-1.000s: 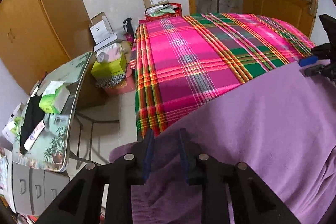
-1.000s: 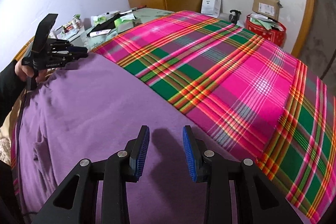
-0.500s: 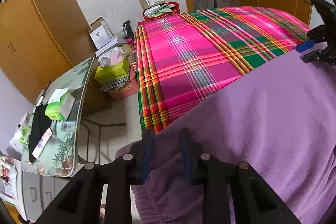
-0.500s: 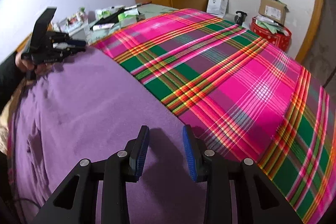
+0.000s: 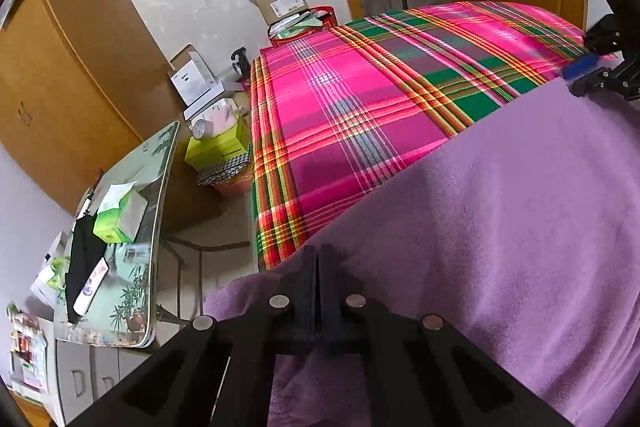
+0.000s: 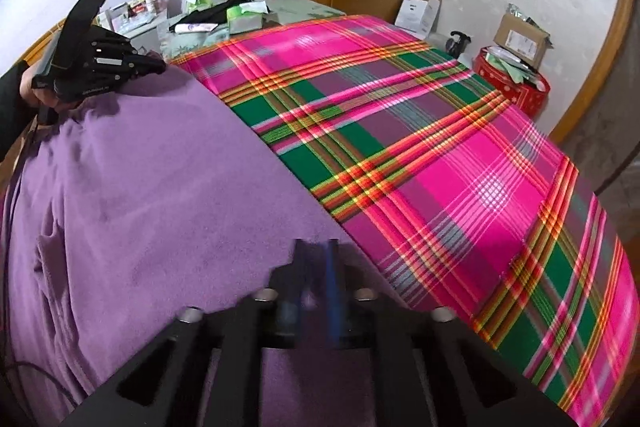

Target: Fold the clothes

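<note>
A soft purple fleece garment [image 5: 500, 227] lies spread over the near edge of the bed, on its pink, green and orange plaid bedspread [image 6: 440, 155]. The left tongs [image 5: 318, 267] are clamped tight on the garment's edge at the near left corner of the bed — fabric pinched between the jaws. The right tongs [image 6: 316, 267], blurred, are closing with purple cloth between the jaws at the garment's far edge, a narrow gap left
</note>
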Demonstrator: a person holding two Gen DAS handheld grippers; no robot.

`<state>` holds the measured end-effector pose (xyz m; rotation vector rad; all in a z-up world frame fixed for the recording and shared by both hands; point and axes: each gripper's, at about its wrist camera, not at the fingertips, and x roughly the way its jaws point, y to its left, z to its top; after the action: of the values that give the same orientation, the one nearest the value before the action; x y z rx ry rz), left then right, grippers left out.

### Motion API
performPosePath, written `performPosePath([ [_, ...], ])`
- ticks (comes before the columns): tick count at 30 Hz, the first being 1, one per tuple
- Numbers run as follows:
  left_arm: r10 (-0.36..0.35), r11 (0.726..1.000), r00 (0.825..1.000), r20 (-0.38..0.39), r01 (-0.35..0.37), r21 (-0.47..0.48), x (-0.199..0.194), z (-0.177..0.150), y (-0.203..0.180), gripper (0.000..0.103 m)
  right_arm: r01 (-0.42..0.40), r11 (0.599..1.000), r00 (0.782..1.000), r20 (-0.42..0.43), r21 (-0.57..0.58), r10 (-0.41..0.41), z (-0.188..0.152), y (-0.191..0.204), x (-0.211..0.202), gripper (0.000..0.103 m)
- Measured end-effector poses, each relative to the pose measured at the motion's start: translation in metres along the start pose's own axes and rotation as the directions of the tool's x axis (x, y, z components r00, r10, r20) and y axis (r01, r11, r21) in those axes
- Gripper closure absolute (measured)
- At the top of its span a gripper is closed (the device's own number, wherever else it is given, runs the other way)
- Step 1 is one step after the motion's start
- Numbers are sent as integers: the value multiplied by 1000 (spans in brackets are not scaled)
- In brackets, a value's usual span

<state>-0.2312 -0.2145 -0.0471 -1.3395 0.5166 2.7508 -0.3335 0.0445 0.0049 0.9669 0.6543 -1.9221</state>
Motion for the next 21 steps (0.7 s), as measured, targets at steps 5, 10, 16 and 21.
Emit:
performPosePath([
  [5, -6, 1000, 1000, 4, 6, 14, 1, 0, 0, 102, -17, 1000, 1000, -11, 12, 17, 1, -10, 6, 74],
  [10, -15, 1000, 1000, 6, 15, 12, 2, 1, 2, 102, -66, 997, 998, -21, 44, 67, 3, -18, 9, 74],
  [16, -15, 1000, 1000, 10, 15, 14, 2, 0, 1, 103, -90, 994, 995, -31, 54, 91, 5, -21, 12, 68],
  [21, 16, 999, 1000, 12, -17, 44, 3, 1, -4, 103, -113, 992, 993, -19, 49, 114, 5, -11, 10, 98],
])
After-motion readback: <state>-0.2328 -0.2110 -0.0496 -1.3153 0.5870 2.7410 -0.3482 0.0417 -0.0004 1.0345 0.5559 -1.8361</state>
